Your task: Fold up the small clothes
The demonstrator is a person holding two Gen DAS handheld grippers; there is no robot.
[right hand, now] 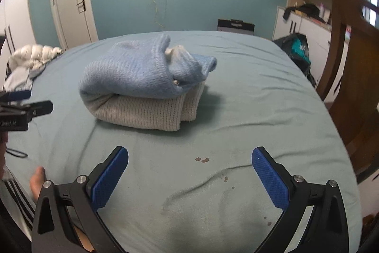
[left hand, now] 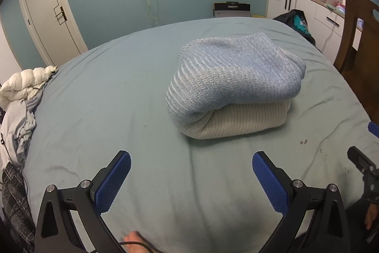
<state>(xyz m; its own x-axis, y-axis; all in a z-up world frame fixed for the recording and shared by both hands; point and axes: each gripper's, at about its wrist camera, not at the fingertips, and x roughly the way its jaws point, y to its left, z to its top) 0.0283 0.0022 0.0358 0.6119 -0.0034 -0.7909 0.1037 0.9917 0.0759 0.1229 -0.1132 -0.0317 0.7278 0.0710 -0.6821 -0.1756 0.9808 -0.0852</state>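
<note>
A folded knit sweater point(left hand: 234, 84), light blue on top and cream underneath, lies as a bundle on the pale green bed sheet point(left hand: 106, 110). It also shows in the right wrist view point(right hand: 142, 84), with a sleeve end sticking out at its back right. My left gripper point(left hand: 191, 158) is open and empty, hovering over the sheet in front of the sweater. My right gripper point(right hand: 190, 154) is open and empty, in front and to the right of the sweater. The right gripper's tip shows at the left view's right edge point(left hand: 362, 160); the left gripper shows at the right view's left edge point(right hand: 28, 108).
A pile of other clothes with a white puffer jacket point(left hand: 26, 84) lies at the bed's left edge. A wooden chair point(right hand: 355, 77) stands by the bed's right side. A dark bag point(left hand: 296, 20), white cabinets and a door stand beyond. Small brown stains point(right hand: 201, 159) mark the sheet.
</note>
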